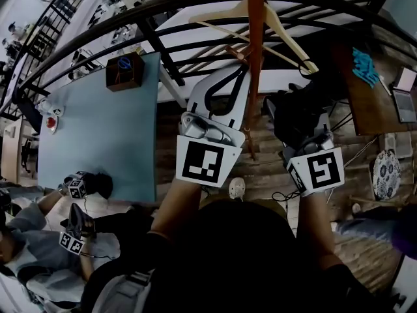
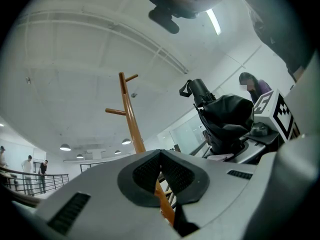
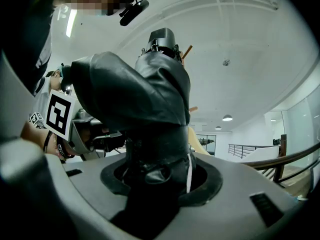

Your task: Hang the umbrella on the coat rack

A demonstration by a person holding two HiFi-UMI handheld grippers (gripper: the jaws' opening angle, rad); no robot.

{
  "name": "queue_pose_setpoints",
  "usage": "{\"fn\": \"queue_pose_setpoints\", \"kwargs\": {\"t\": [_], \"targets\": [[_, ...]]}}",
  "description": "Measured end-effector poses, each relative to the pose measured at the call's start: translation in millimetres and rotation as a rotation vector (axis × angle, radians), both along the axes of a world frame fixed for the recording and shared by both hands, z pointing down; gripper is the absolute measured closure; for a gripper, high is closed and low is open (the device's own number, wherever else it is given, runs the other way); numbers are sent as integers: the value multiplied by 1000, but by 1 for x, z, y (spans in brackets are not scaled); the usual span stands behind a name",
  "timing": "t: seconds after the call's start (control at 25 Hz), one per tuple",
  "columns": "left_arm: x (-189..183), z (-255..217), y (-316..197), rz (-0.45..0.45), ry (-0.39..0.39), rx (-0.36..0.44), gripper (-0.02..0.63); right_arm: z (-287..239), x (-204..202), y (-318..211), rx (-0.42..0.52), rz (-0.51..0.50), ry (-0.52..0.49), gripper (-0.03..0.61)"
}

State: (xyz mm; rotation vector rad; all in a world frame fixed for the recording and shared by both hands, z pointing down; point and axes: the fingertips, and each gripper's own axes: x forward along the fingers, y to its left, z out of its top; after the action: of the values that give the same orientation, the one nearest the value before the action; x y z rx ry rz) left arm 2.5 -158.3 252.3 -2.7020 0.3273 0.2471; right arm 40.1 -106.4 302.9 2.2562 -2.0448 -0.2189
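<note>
The coat rack is an orange-brown wooden pole (image 1: 254, 57) with short pegs (image 2: 131, 119); one peg tip shows behind the umbrella (image 3: 187, 51). A black folded umbrella (image 3: 145, 99) stands upright between the jaws of my right gripper (image 3: 160, 171), which is shut on its lower part. In the head view the umbrella (image 1: 296, 113) is just right of the pole, above the right gripper (image 1: 307, 130). My left gripper (image 2: 161, 156) is shut with nothing in it, its tips (image 1: 236, 70) close to the left of the pole. The umbrella (image 2: 227, 119) shows at the right of the left gripper view.
A wooden hanger (image 1: 260, 18) hangs at the top of the rack. A black curved railing (image 1: 195, 5) runs behind it. A blue table (image 1: 98, 135) with a brown box (image 1: 125, 70) lies left. Another person with grippers (image 1: 71, 227) sits lower left. A wooden desk (image 1: 374, 90) is right.
</note>
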Motion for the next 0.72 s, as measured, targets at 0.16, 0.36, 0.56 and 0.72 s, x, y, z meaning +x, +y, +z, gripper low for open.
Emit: {"fn": "queue_pose_setpoints", "kwargs": {"t": [0.16, 0.36, 0.56, 0.72], "targets": [[4, 2, -9, 10, 1, -6, 603, 3, 2, -9, -11, 7, 5, 354], [4, 3, -21, 18, 4, -1, 603, 5, 2, -23, -8, 13, -2, 354], [6, 0, -29, 24, 12, 3, 603, 1, 3, -33, -1, 14, 9, 354], [9, -3, -32, 28, 21, 3, 603, -3, 5, -35, 6, 15, 23, 354]]}}
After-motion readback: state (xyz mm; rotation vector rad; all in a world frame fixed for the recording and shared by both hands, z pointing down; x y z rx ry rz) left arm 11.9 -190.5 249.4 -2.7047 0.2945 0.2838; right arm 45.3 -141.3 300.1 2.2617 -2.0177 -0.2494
